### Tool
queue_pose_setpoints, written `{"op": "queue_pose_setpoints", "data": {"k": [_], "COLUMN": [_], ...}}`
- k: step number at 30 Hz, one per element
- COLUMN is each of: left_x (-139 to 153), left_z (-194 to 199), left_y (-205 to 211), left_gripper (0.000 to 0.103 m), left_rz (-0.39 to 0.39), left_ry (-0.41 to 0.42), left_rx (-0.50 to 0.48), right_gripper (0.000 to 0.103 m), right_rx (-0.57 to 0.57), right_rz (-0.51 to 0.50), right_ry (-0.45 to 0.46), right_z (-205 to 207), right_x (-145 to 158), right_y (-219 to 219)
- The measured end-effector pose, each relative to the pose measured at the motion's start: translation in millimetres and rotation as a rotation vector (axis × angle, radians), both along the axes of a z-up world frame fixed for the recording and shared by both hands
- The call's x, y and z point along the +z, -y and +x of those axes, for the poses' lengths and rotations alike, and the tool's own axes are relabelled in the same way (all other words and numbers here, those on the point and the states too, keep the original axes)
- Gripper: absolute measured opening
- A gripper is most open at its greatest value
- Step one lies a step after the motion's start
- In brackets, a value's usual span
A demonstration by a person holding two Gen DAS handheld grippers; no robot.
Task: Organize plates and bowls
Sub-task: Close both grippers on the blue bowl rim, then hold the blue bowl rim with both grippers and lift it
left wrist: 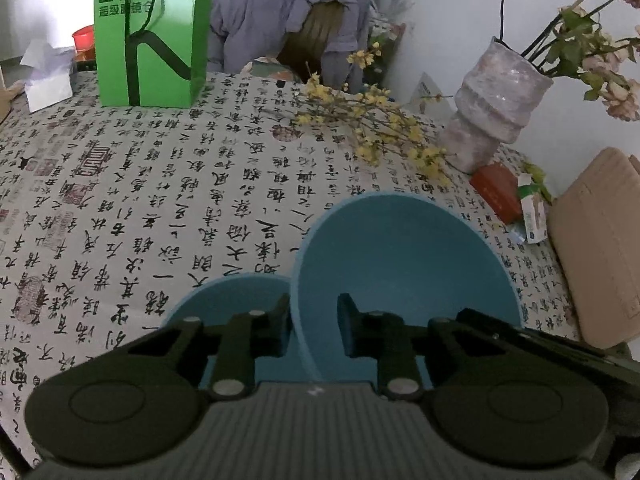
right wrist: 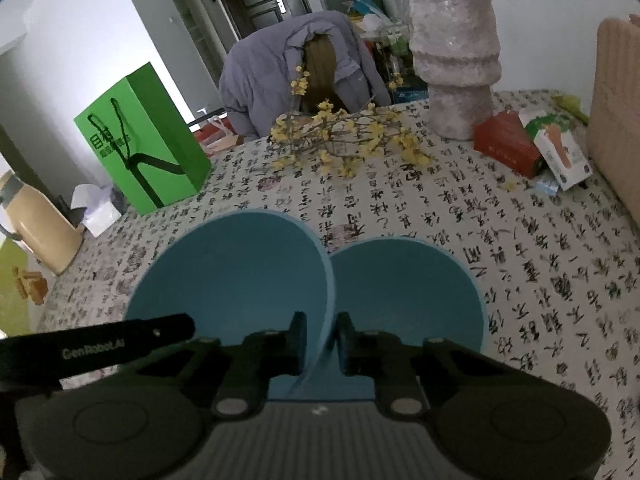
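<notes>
- Two matte blue bowls sit side by side on a tablecloth [left wrist: 160,184] printed with black calligraphy, their rims touching or nearly so.
- In the left wrist view the larger-looking blue bowl [left wrist: 404,256] fills the space ahead of the jaws and to their right; its near wall runs between the two fingers. A second blue bowl [left wrist: 224,300] lies just left of the jaws, partly hidden by the left finger.
- The left gripper [left wrist: 314,322] has its jaws drawn in narrow around that near wall. A sliver of gap seems to show at the right pad, so full contact is hard to judge.
- In the right wrist view one bowl [right wrist: 236,276] lies ahead and left of the jaws, the other bowl [right wrist: 404,292] ahead and right.
- The right gripper [right wrist: 322,342] pinches the right-hand edge of the left bowl, jaws nearly together with the thin wall clamped between the pads.
- Both grippers point steeply down toward the table.
- Beyond the jaws: a green paper bag [left wrist: 150,32], yellow flower sprigs [right wrist: 344,140], and a stone-look vase [right wrist: 454,48].
</notes>
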State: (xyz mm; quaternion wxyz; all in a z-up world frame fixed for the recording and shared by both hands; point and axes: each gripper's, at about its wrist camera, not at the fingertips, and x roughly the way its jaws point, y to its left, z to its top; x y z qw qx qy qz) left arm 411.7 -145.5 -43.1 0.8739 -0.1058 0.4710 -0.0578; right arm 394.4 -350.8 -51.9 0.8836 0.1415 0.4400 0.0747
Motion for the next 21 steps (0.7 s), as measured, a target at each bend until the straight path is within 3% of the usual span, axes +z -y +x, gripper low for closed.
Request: {"op": "queue_pose_setpoints", "data": {"k": [21], "left_x": [13], "left_z": [-13], "left_y": [1], "left_gripper": [0.023], "left_rz": [0.022], "left_ry": [0.033], "left_rx": [-0.008], "right_gripper": [0.013], "right_rx": [-0.001], "right_rz": [-0.041], "right_ry": [0.041], "right_z": [-12], "right_x": [13], "right_y": [-5]}}
